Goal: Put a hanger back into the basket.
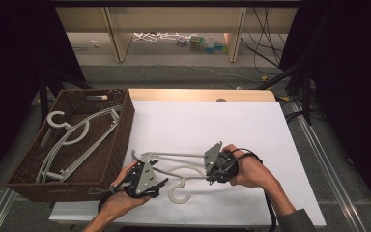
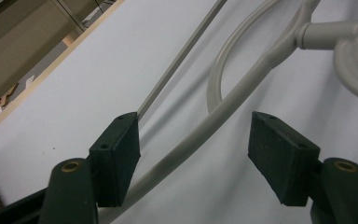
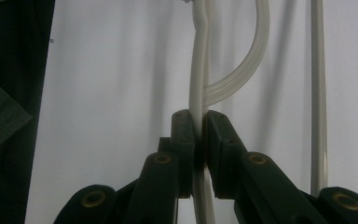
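Grey plastic hanger (image 1: 178,171) lies over the white table top (image 1: 251,125), near the front edge, between the person's two hands, its hook (image 1: 179,193) curling toward the person. At the hanger's right end the right gripper (image 1: 211,169) is clamped on it: in the right gripper view its two black pads are pressed flat against one thin arm of the hanger (image 3: 199,79), which runs straight up between them, with a curved inner loop branching off to the right and the straight bottom bar standing apart at the far right. At the hanger's left end sits the left gripper (image 1: 142,180), held in the left hand (image 1: 121,193). In the left gripper view its jaws stand apart with the hanger's shoulder arm (image 2: 205,130) running diagonally between them; the arm passes close to the left pad (image 2: 116,154), and the right pad is clear of it, so nothing is pinched there. To the left of the white top stands a brown woven basket (image 1: 34,169), touching its edge, and more grey hangers (image 1: 75,140) lie inside it.
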`<state>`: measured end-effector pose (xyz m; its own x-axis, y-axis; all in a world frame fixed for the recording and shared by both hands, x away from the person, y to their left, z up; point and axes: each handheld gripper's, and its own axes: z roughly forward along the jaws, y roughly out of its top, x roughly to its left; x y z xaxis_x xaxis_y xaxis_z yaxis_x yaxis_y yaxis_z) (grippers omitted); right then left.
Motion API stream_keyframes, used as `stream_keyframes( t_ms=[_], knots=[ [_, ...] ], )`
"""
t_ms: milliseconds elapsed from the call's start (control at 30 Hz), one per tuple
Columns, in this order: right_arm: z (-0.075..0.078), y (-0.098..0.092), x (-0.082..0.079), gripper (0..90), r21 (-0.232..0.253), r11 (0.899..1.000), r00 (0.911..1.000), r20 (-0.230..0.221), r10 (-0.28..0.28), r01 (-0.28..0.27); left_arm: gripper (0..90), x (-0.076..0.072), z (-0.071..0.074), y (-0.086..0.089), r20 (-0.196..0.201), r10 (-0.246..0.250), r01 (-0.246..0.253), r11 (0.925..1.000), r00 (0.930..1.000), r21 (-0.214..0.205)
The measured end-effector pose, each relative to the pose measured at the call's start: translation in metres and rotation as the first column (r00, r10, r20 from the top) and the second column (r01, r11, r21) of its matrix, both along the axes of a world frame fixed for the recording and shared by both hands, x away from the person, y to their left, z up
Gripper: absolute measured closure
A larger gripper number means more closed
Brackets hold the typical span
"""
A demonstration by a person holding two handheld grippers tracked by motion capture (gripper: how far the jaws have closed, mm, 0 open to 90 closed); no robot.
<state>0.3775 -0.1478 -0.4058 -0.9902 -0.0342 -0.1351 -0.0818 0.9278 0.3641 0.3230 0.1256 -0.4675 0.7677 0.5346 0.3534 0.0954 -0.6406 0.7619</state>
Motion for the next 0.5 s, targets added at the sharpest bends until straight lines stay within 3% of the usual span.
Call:
stream_keyframes(
  t_ms=[167,267,367,433,500],
  knots=[
    [0.002,0.0,-0.001,82.4,0.007,1.0,0.9999,-0.011,0.0,0.0,37.2,0.004,-0.002,-0.007,0.019,-0.035,0.035,0.9985,0.9992,0.042],
    [0.004,0.0,-0.002,82.4,0.012,1.0,0.9999,-0.012,0.0,0.0,41.0,0.007,-0.001,-0.01,0.028,-0.078,0.076,0.9937,0.9965,0.083],
    [0.005,0.0,-0.003,82.4,0.011,1.0,0.9998,-0.017,0.004,-0.004,45.6,0.011,-0.003,-0.014,0.031,-0.111,0.109,0.9905,0.9933,0.085],
    [0.005,-0.001,-0.003,82.4,0.015,1.0,0.9998,-0.017,0.008,-0.008,47.6,0.012,-0.003,-0.016,0.06,-0.125,0.118,0.9879,0.9904,0.101],
    [0.005,-0.001,-0.002,82.4,0.018,1.0,0.9999,-0.012,0.012,-0.012,51.4,0.014,-0.004,-0.018,0.052,-0.149,0.142,0.9838,0.9875,0.109]
  ],
)
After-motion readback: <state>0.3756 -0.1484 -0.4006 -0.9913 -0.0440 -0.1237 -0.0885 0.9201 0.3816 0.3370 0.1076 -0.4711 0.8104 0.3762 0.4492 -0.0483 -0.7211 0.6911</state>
